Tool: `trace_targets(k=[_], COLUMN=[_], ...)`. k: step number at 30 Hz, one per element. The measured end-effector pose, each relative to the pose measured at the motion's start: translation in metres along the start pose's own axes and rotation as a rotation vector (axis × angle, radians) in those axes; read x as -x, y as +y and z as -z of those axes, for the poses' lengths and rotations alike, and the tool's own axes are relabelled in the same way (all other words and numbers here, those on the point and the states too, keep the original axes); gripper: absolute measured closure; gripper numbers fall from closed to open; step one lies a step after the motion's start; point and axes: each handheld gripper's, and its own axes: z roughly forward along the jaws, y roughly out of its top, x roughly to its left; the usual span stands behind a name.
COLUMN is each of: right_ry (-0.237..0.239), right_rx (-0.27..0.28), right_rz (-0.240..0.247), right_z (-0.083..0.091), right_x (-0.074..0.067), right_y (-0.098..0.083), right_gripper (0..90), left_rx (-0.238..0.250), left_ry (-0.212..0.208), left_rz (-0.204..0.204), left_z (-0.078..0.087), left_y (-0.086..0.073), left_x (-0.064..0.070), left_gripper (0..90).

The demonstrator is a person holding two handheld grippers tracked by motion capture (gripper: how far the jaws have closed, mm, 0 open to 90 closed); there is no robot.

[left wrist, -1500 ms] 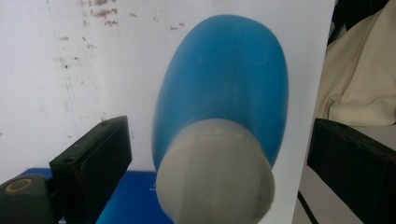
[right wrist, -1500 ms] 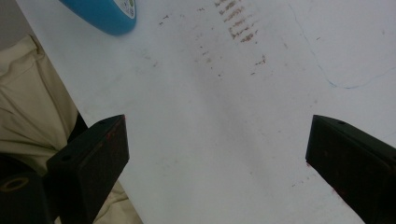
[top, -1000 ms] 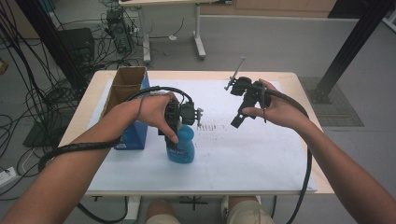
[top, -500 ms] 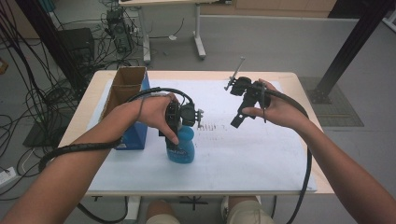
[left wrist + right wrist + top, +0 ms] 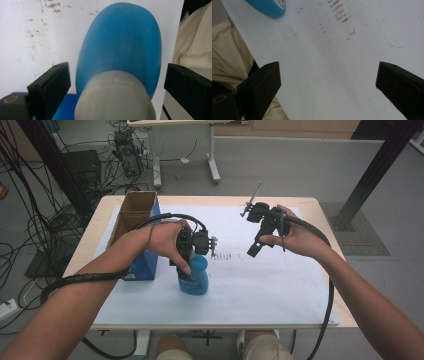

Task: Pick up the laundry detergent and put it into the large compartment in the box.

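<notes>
Near the middle of the table (image 5: pixel 320 205), a little left, one blue bottle (image 5: pixel 194 276) stands upright on the white sheet (image 5: pixel 260 285). Directly above it hangs the left gripper (image 5: pixel 192 251), pointing down; in the left gripper view its jaws stand spread on either side of the bottle's grey cap (image 5: pixel 113 98), with a gap on each side and no contact. To the right and farther back, the right gripper (image 5: pixel 254 249) is held above the sheet, well apart from the bottle, its jaws spread wide with nothing between them. One open cardboard box (image 5: pixel 131 212) sits at the far left edge, with a blue box (image 5: pixel 142 266) just beside the bottle's left. Right and near parts of the sheet lie bare to the table's edge.
</notes>
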Motion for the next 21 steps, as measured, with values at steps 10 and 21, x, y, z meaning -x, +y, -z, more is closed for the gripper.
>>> trace_targets(k=[10,21], right_ry=[0.001,0.001], right_rx=[0.001,0.002], right_rz=[0.003,0.003], right_z=[-0.0004,-0.0006], right_x=[0.0006,0.0002], right_y=[0.0001,0.0003], right_gripper=[5.9,5.9], left_rx=[0.005,0.009], left_ry=[0.006,0.011], left_rz=[0.000,0.000], left_z=[0.0015,0.0023], left_y=[-0.0010,-0.0016], left_x=[-0.0002,0.0006], left_gripper=[7.3,7.3])
